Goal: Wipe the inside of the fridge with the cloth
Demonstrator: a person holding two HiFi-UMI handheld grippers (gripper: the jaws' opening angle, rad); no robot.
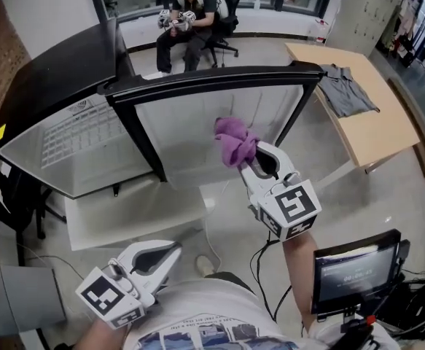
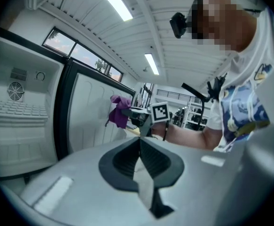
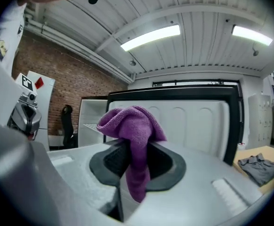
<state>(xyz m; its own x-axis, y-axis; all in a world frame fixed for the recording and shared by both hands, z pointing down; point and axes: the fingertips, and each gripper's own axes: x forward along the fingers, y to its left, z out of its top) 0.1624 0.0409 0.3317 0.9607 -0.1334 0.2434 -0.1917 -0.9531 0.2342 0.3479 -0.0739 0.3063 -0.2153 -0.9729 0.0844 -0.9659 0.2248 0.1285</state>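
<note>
Closest to you, your left gripper (image 1: 170, 254) hangs low by your hip with its jaws pressed together on nothing. That suits its role for now: it is parked out of the way, leaving the working side free.

Further out, your right gripper (image 1: 256, 160) is raised at arm's reach and pinches the purple cloth (image 1: 234, 143) between its jaws. Most of the fabric is bunched above and ahead of the tips, and a tail hangs down through the gap. Holding it that way puts a soft wad in front of the hard jaws, so the fabric would be first to meet a surface.

Just beyond the cloth stands the fridge (image 1: 59, 79) with its door swung wide. The door's white inner liner (image 1: 190, 119) is straight behind the cloth, while the open compartment with its shelf (image 1: 81, 133) lies off to the left. The cloth looks near the liner, but no view settles whether it touches it (the right gripper view suggests a gap). By my reading the wiping has not begun, and you will need to steer left to reach the compartment itself.

Well past the fridge, a grey garment (image 1: 345, 90) lies on a wooden table (image 1: 387, 133), and a person (image 1: 190, 24) sits on a chair, neither of them involved.
</note>
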